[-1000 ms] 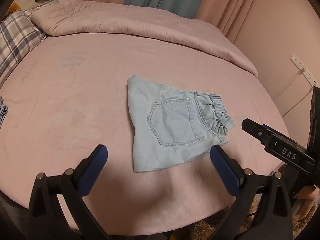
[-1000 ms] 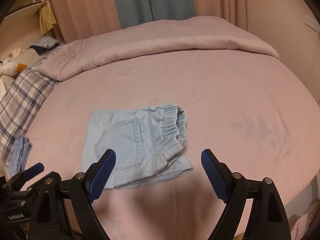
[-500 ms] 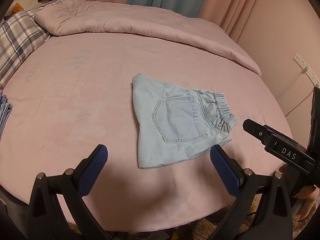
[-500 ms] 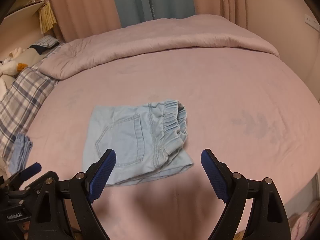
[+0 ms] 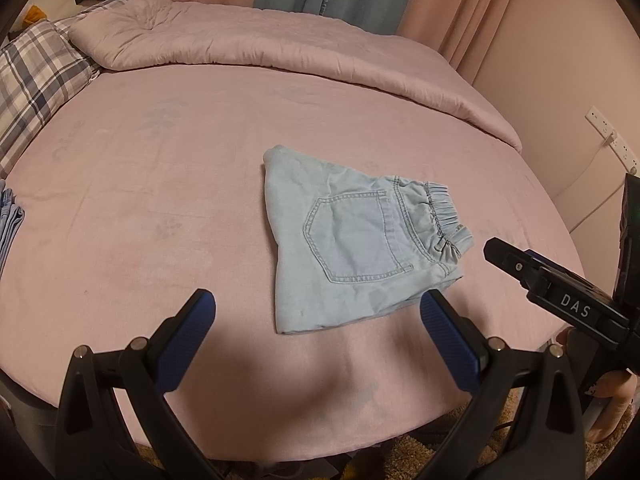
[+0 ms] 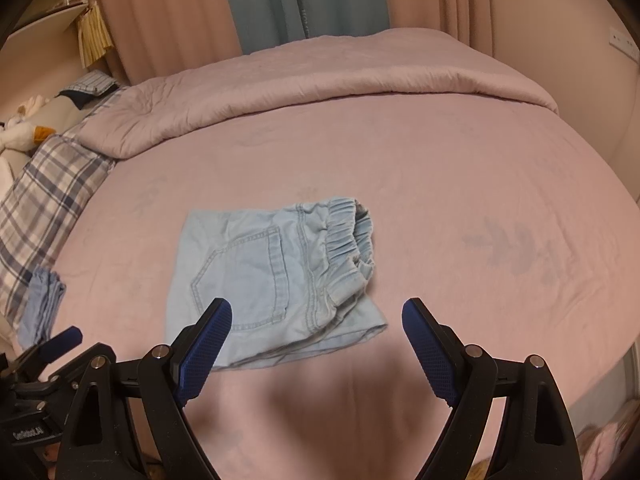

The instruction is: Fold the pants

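- Pink bed (image 5: 160, 200), folded duvet (image 5: 280, 52) at its far end.
- Pants (image 5: 352, 240) lie folded mid-bed, waistband right.
- Left gripper (image 5: 316, 320) and right gripper (image 6: 316, 328) hover spread, empty.
- Light, soft denim, likely floppy: pinch its thick waistband or hem.

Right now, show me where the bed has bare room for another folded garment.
Widest bare stretch: pink bedsheet right of the folded light-blue denim pants, up to the rolled pink duvet. Another lies between pants and plaid pillow. Crowded: the left edge, with a small folded blue cloth.
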A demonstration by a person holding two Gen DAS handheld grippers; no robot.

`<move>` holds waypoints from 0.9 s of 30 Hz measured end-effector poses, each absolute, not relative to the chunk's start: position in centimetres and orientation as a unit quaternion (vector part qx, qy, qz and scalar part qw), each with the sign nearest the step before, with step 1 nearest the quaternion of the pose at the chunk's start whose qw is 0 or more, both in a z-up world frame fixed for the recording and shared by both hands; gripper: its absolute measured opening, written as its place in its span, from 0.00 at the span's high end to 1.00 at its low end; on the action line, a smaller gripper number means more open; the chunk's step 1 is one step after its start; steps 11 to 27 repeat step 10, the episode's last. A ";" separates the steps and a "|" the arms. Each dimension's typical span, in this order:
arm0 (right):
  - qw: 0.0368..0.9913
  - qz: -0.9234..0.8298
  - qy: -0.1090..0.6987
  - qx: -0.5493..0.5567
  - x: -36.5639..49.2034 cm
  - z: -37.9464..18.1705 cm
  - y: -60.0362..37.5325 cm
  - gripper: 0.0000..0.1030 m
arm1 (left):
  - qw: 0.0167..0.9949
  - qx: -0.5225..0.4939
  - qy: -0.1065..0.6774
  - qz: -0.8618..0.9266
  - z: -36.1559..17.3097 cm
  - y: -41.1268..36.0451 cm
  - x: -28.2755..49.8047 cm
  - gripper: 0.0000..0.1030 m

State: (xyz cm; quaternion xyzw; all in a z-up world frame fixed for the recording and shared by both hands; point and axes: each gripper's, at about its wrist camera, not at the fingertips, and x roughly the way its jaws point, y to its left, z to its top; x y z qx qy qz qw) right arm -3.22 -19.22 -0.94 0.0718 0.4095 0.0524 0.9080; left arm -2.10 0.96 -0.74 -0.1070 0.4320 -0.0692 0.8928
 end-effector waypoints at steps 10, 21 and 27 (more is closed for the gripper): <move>0.907 0.049 0.411 0.074 -3.4 -1.0 -19.4 0.16 | 0.893 -0.108 0.431 -0.067 -0.8 0.6 -2.4 0.01; 0.907 0.049 0.411 0.074 -3.4 -1.0 -19.4 0.16 | 0.893 -0.108 0.431 -0.067 -0.8 0.6 -2.4 0.01; 0.907 0.049 0.411 0.074 -3.4 -1.0 -19.4 0.16 | 0.893 -0.108 0.431 -0.067 -0.8 0.6 -2.4 0.01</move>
